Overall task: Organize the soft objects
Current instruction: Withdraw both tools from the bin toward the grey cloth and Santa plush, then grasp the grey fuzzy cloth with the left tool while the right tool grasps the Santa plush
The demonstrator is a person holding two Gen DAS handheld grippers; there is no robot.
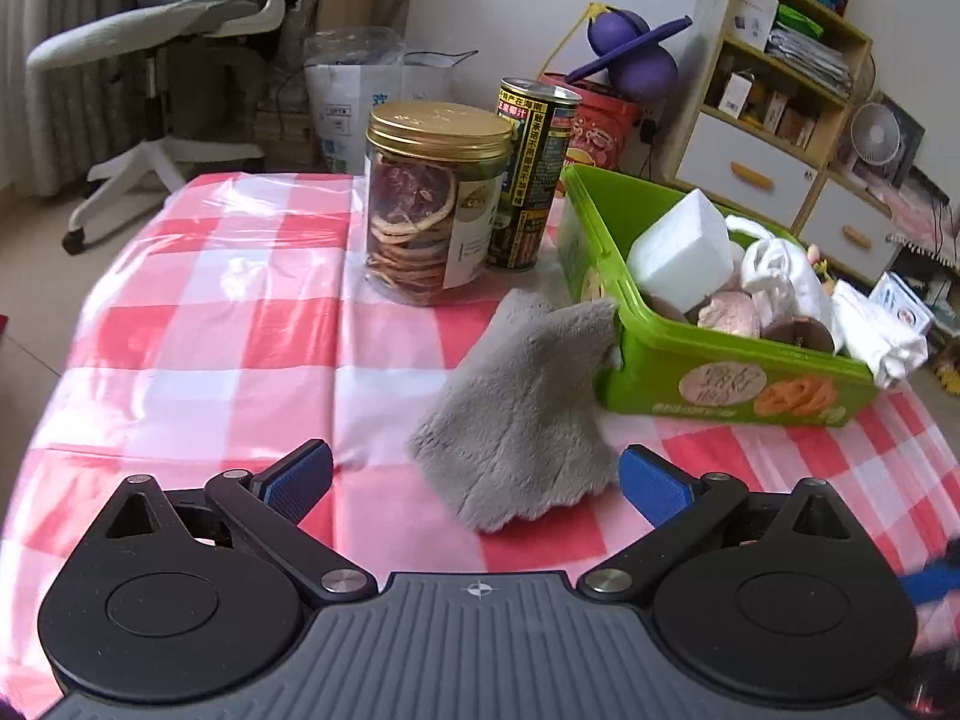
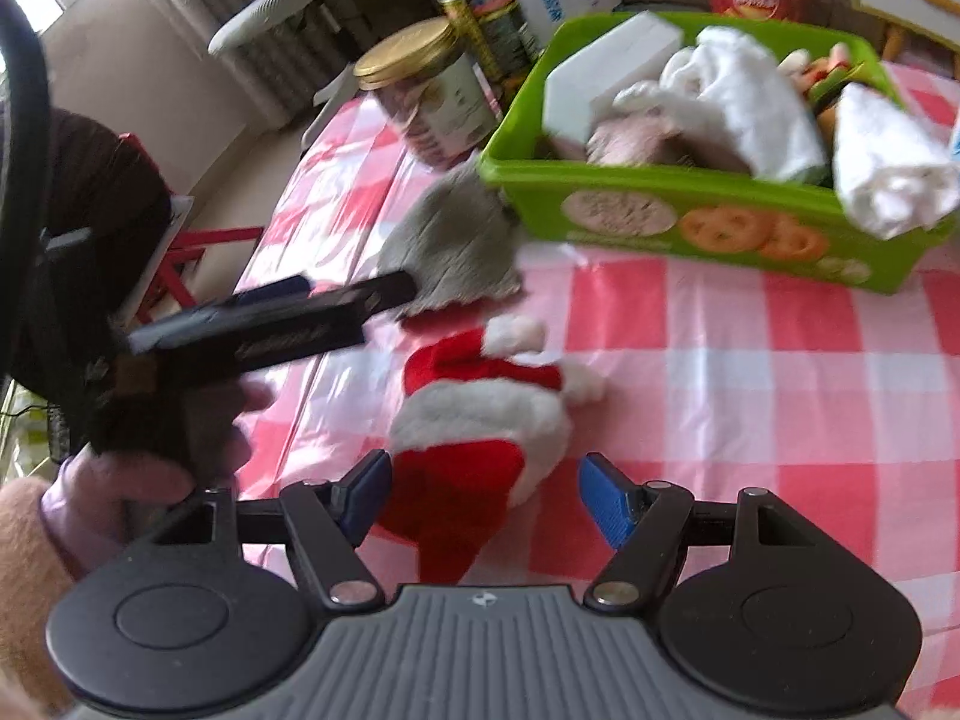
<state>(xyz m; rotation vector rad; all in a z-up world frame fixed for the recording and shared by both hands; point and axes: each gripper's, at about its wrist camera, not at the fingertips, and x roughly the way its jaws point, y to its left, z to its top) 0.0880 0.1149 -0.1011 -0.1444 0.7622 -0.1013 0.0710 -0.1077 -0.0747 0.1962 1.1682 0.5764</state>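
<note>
Right wrist: Santa hat (image 2: 480, 438) partly hides behind tongs (image 2: 483, 495).

A gold-lidded clear jar (image 1: 437, 199) of dried fruit slices stands on the red-and-white checked tablecloth (image 1: 198, 324) just left of a dark drink can (image 1: 531, 177), with a white office chair (image 1: 180, 54) far left and a shelf unit (image 1: 774, 90) far right.

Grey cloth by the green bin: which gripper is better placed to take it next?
Left, probably. The left gripper is open with the grey cloth lying directly between its fingers, leaning on the green bin. The right gripper is open over the Santa hat, farther from the cloth.
</note>
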